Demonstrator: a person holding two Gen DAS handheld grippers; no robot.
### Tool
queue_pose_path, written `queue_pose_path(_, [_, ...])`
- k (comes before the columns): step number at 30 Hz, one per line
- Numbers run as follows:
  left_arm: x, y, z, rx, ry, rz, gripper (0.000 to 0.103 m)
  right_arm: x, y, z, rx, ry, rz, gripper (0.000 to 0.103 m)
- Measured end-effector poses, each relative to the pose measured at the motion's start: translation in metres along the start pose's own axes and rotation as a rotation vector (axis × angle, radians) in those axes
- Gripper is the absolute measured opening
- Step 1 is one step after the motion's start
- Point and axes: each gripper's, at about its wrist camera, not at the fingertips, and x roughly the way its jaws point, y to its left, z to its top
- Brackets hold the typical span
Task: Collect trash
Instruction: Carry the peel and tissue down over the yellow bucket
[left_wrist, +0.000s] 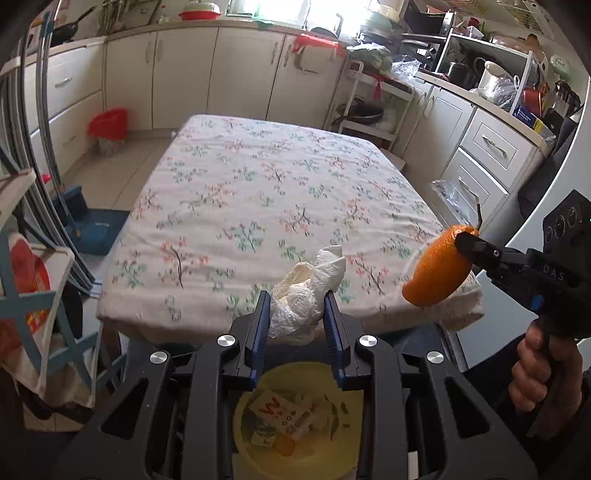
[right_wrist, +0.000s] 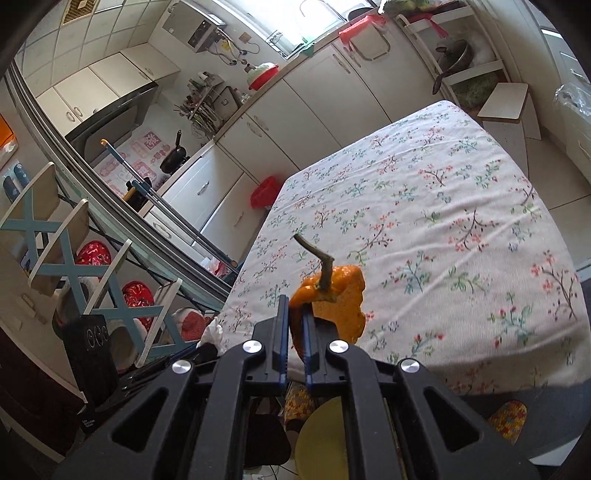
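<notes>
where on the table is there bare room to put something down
The whole floral tablecloth-covered table shows bare, from the far edge by the white cabinets to the near edge. The crowding is off the near edge: crumpled white tissue, orange peel, yellow bin.

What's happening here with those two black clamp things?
A person is clearing trash off a table covered with a flowered cloth. The left gripper is clamped on a crumpled white paper towel, and the right gripper pinches a piece of orange peel with its stem. Both hang past the table's near edge, above a yellow bin that already holds scraps.
</notes>
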Motion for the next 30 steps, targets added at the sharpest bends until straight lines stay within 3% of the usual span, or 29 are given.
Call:
queue_pose_path(12, [0.003,-0.013,-0.045,0.008,0.114,-0.047,0.026,-0.007,0.006,-0.017,-0.007,0.013,0.015,0.007])
queue_pose_path(16, [0.020,-0.027,-0.066,0.061,0.262,-0.076,0.029,-0.009,0.007,-0.021,-0.010,0.017,0.021,0.007])
queue_pose_path(19, [0.029,-0.035,-0.080,0.097,0.337,-0.058,0.036,-0.011,0.008,-0.023,-0.012,0.021,0.026,0.007])
queue_pose_path(24, [0.022,-0.029,-0.077,0.072,0.305,-0.037,0.053,-0.012,0.011,-0.028,-0.018,0.029,0.035,0.007])
queue_pose_path(30, [0.018,-0.015,-0.072,0.010,0.265,-0.010,0.054,-0.013,0.014,-0.034,-0.027,0.045,0.042,0.007])
